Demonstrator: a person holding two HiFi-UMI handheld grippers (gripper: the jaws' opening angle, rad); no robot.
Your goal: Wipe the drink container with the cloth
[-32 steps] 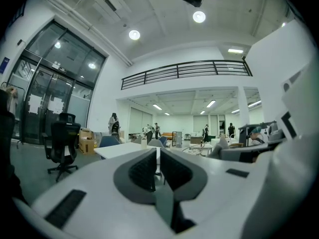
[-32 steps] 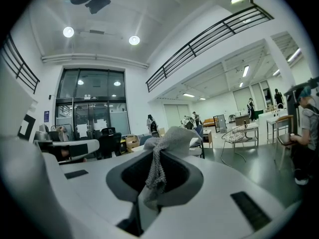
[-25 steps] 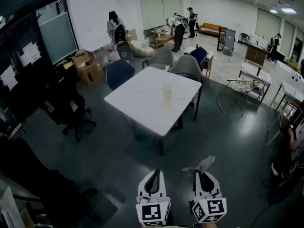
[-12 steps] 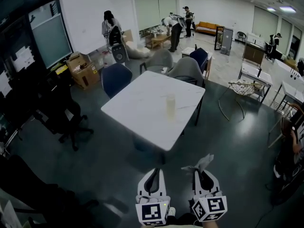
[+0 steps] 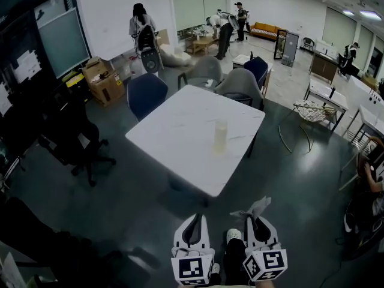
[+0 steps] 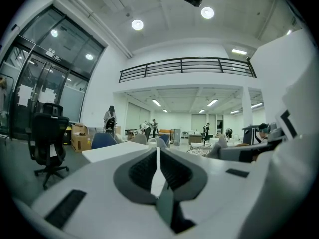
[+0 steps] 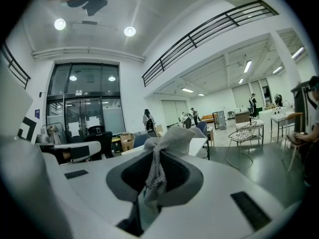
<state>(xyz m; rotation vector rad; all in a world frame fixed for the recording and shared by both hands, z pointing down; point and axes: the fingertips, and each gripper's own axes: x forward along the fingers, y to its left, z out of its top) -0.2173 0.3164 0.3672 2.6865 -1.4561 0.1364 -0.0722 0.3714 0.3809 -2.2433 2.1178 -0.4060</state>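
Note:
A pale translucent drink container (image 5: 220,136) stands upright near the right side of the white table (image 5: 174,131). Both grippers are held low at the bottom of the head view, well short of the table. My left gripper (image 5: 193,219) (image 6: 157,156) is shut with nothing between its jaws. My right gripper (image 5: 257,219) (image 7: 158,158) is shut on a grey cloth (image 7: 167,142) (image 5: 257,207), which sticks out beyond the fingertips in a crumpled bunch. The container does not show clearly in either gripper view.
Chairs (image 5: 147,93) (image 5: 240,86) stand at the table's far side. A black office chair (image 5: 75,143) is at the left, cardboard boxes (image 5: 102,80) beyond it, a wire chair (image 5: 309,111) at the right. A seated person (image 5: 369,185) is at the right edge; other people stand far back.
The table and container have come nearer and lower in the head view as I walk toward them. Both grippers keep their pose, the cloth still held in the right one.

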